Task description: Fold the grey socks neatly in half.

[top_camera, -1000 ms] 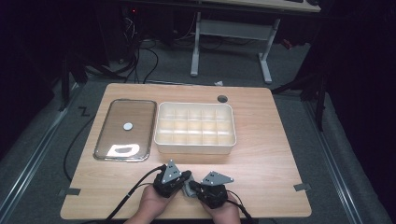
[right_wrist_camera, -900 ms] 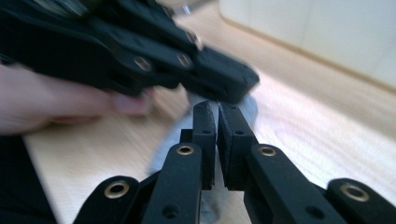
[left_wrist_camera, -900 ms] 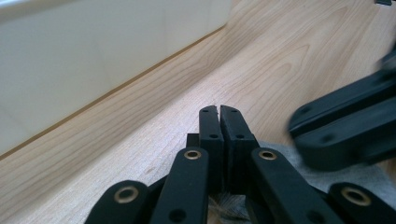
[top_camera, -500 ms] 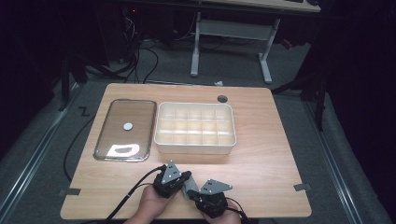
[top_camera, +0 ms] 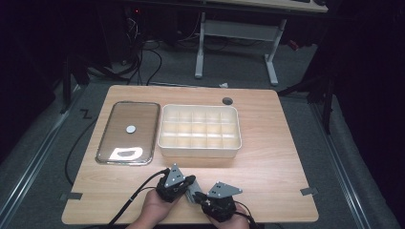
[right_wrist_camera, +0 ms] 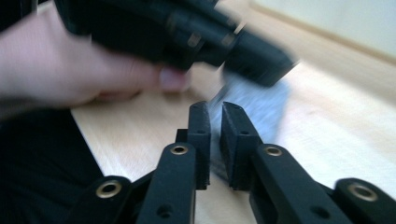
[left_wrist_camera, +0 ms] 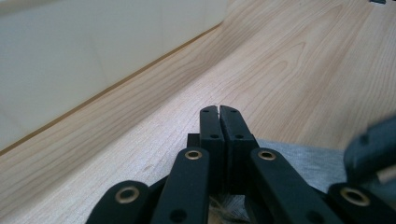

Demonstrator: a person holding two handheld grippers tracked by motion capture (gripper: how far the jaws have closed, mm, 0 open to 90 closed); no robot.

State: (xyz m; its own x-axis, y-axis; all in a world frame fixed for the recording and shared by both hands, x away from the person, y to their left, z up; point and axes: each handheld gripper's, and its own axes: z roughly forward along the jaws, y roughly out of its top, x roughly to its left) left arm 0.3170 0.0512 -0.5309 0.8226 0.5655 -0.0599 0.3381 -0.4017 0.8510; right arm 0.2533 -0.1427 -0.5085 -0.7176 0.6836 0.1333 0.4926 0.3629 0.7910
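A small grey cloth point(top_camera: 193, 191) lies on the wooden table point(top_camera: 267, 157) near its front edge, between my two grippers. My left gripper point(top_camera: 192, 181) is shut, jaws pressed flat together point(left_wrist_camera: 218, 109), and the cloth point(left_wrist_camera: 299, 156) lies just behind and to the right of its tip. My right gripper point(top_camera: 201, 197) faces it from the right. Its jaws point(right_wrist_camera: 215, 106) have just been opening and stand a narrow gap apart, with the cloth point(right_wrist_camera: 261, 100) showing in and beyond that gap. The hand point(right_wrist_camera: 70, 70) holding the left gripper hovers blurred above.
A cream box point(top_camera: 199, 148) divided into several compartments stands mid-table, its wall close ahead point(left_wrist_camera: 93, 60). A metal tray with a clear lid point(top_camera: 128, 129) lies to its left. A round cable hole point(top_camera: 228, 101) sits at the back. Cables trail off the front edge.
My right gripper has slid a little toward the table's front edge. The left gripper has stayed put.
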